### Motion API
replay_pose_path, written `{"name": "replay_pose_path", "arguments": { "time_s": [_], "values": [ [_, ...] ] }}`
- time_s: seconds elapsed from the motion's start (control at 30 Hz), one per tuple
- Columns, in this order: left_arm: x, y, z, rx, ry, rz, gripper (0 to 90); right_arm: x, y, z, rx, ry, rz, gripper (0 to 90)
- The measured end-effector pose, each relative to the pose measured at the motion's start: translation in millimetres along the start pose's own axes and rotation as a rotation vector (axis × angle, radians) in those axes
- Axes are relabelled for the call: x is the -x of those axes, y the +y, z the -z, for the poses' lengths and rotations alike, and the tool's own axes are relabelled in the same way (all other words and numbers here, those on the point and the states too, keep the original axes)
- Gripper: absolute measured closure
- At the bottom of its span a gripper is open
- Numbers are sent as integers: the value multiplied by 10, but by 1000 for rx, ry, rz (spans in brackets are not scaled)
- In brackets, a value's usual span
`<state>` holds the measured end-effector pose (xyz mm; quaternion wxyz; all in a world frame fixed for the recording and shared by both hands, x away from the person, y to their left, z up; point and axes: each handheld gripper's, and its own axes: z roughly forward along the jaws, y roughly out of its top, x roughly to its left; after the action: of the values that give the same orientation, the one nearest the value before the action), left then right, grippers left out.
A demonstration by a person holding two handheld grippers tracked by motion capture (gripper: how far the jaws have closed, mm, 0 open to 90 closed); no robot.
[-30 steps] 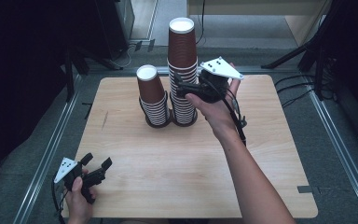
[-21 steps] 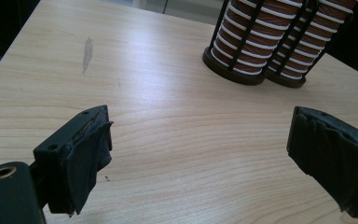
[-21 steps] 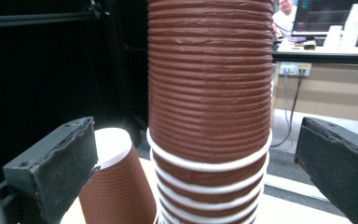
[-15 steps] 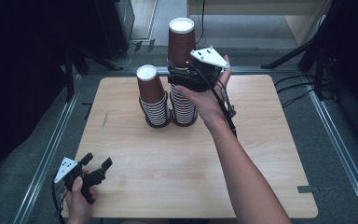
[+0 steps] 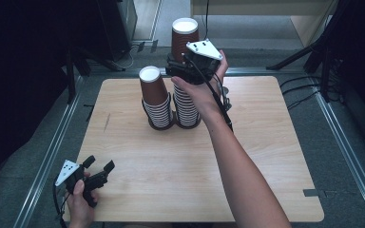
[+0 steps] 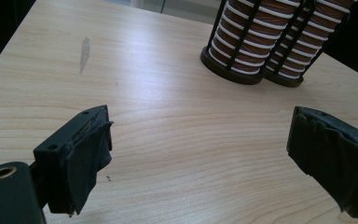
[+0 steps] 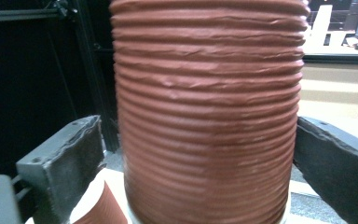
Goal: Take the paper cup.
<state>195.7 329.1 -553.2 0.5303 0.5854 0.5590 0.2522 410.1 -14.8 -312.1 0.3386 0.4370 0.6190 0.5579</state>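
Right gripper (image 5: 183, 71) had risen from the foot of the tall stack (image 5: 185, 57) to its upper part during the preceding second, and its jaws had just been closing, with the top cup (image 7: 207, 112) between them. In the right gripper view the ribbed brown wall stood between the two pads: the right pad (image 7: 335, 158) lay against it or very near, while a narrow gap remained at the left, so a firm pinch could not be confirmed. The tall stack stood in its black holder (image 5: 188, 124) at the far middle of the table (image 5: 275, 190), touching the short stack (image 5: 154, 97). Left gripper (image 5: 97, 172) rested at the near left corner, jaws spread and empty, unmoved. Judged from this, a lift of the top cup was about to begin.
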Motion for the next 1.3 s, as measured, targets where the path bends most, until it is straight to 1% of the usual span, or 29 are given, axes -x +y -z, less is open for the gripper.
{"name": "replay_pose_path", "arguments": {
  "time_s": [0.23, 0.4, 0.57, 0.9, 1.2, 1.3],
  "values": [
    [-1, 2, -3, -3, -4, 0, 63, -8, 12, -81, -4, -34, 14, 92],
    [-2, 2, -4, -2, -5, 1, 63, -16, 9, -113, -8, -40, 19, 94],
    [-1, 2, -5, -3, -6, 1, 63, -10, 9, -127, -11, -37, 5, 100],
    [-1, 2, -6, -4, -9, 0, 63, -20, 28, -124, -16, -45, 25, 111],
    [0, 2, -6, -5, -11, 1, 63, -18, 54, -135, -30, -45, 22, 114],
    [1, 2, -7, -5, -12, 1, 63, -18, 76, -131, -22, -44, 19, 121]
  ]
}}
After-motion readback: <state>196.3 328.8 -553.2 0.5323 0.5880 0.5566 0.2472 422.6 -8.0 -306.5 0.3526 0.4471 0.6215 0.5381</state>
